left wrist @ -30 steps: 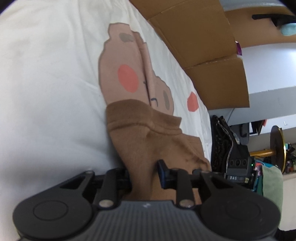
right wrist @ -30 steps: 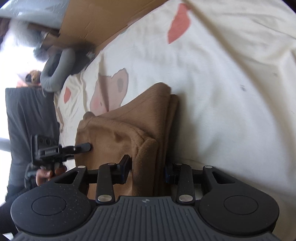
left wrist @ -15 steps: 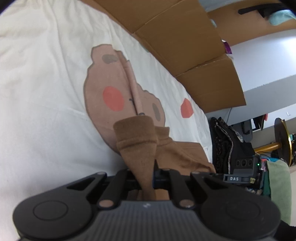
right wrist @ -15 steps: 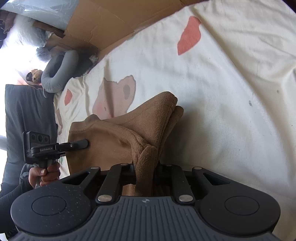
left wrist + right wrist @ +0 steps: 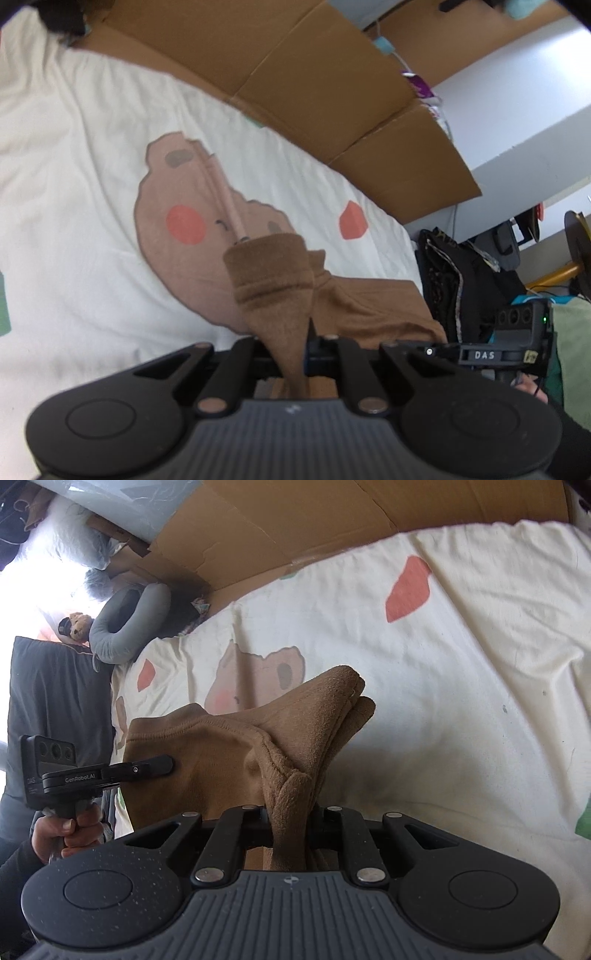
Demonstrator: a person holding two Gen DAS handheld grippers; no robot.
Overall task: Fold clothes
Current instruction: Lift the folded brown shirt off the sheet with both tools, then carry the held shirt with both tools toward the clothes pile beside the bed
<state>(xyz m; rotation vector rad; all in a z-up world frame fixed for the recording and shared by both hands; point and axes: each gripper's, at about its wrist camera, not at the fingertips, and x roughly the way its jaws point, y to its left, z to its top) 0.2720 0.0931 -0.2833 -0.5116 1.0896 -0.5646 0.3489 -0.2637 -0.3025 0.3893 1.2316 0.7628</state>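
Note:
A brown fleece garment [image 5: 273, 273] lies bunched on a cream bedsheet [image 5: 74, 155] printed with a bear face. My left gripper [image 5: 295, 354] is shut on one end of it, the cuffed fabric rising between the fingers. In the right wrist view the same brown garment [image 5: 229, 753] spreads to the left, and my right gripper [image 5: 291, 830] is shut on a thick folded corner that stands up in a peak. The left gripper [image 5: 155, 768] shows from the side at the garment's far edge, held by a hand [image 5: 66, 830].
Flattened cardboard [image 5: 295, 74] lines the far side of the bed. A grey neck pillow [image 5: 125, 624] and a dark cushion [image 5: 55, 701] sit at one end. Dark clothes [image 5: 458, 280] and a green cloth [image 5: 572, 354] lie past the bed's edge.
Both grippers have gone from open around the brown garment to shut on it, and both have lifted, pulling the fabric up off the sheet.

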